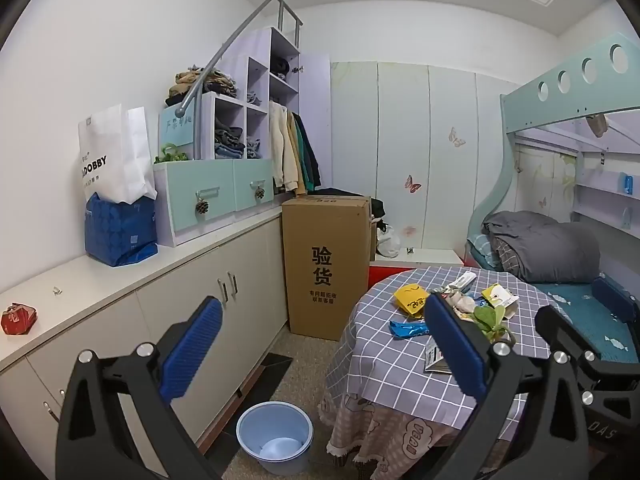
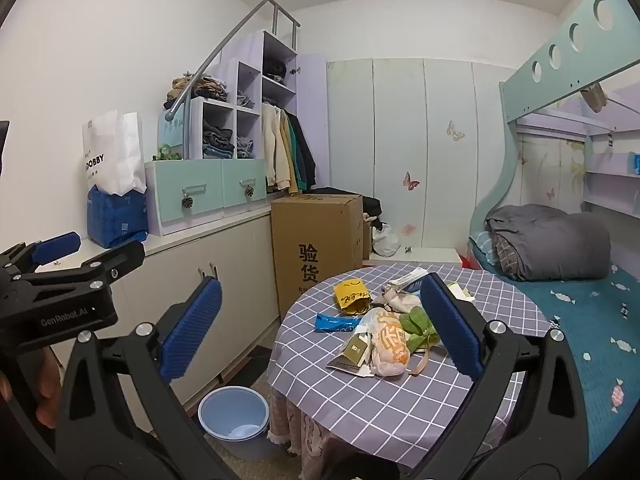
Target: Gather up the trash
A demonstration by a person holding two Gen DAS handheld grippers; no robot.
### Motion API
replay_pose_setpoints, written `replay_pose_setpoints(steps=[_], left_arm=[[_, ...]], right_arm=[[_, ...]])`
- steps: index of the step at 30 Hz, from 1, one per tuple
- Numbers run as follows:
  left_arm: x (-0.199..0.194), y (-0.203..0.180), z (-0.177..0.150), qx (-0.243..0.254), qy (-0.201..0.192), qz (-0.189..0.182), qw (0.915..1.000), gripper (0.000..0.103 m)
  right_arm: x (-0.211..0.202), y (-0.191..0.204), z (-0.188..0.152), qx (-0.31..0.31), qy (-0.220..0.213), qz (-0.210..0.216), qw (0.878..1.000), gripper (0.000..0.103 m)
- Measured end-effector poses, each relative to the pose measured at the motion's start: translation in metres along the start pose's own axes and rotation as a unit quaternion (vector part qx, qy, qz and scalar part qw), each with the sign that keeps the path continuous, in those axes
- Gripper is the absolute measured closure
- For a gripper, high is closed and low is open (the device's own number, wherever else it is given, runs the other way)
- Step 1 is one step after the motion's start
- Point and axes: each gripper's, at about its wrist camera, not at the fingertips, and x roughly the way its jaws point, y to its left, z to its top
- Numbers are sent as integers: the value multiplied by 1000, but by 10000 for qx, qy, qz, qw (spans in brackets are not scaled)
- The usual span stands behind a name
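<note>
Both tools hang in the air in front of the round table, nothing in either one: the left gripper (image 1: 324, 344) has its blue pads spread as wide as they go, and the right gripper (image 2: 320, 326) matches it, jaws fully apart and empty, which reads as a ready stance before the first pick. Down on the floor, just off the table's left edge and against the foot of the cabinets, sits the blue bin (image 2: 233, 413), mouth up and apparently close to empty, parked there, I'd say, so anything lifted off the cloth only has to swing left and drop. Up on the checked tablecloth (image 2: 384, 400) the trash is heaped near the middle: closest to the near edge lie a flat olive carton (image 2: 357, 350) and an orange-printed plastic bag (image 2: 389, 344), with green leaves (image 2: 418, 322) touching the bag on its right. A blue wrapper (image 2: 335, 322) lies alone toward the left edge, the easiest single piece to pinch. Behind it stands a crumpled yellow packet (image 2: 350, 298), and crumpled paper (image 2: 396, 298) and a white tube (image 2: 404, 279) sit toward the far edge. Beyond the table a tall cardboard box (image 2: 316, 240) stands on the floor, and the bunk bed (image 2: 580, 312) runs along the right.
</note>
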Motion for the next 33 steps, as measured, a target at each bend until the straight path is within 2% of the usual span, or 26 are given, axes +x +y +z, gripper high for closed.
replay_pose_setpoints(steps=[19,22,33], left_arm=[[0,0,0,-4,50,-1,10000,4],[1,0,0,-11,52,-3,10000,4],[1,0,0,-12,58,-1,10000,4]], right_arm=[[0,-1,1,8,23,7,10000,6],[6,4,-10,5,31,9,10000,6],[10,4,-13,7,58,19,10000,6]])
